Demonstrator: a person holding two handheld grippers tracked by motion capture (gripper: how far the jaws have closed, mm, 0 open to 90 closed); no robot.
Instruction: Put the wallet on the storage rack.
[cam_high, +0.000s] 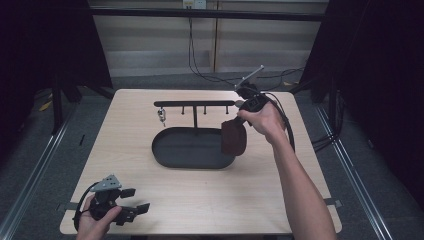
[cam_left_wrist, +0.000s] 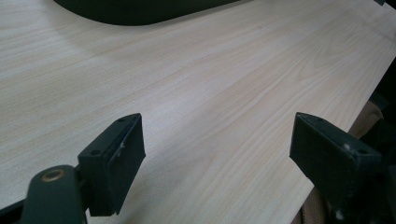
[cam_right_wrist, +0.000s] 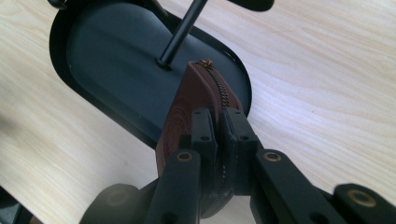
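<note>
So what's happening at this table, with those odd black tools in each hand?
A person works with a hand-held gripper in each hand. The right hand-held gripper is clamped on a brown zip pouch and holds it over the right end of a black oval tray, which has a stand with a hook rail rising from it. The left hand-held gripper rests open on the wooden table, near its front left corner.
</note>
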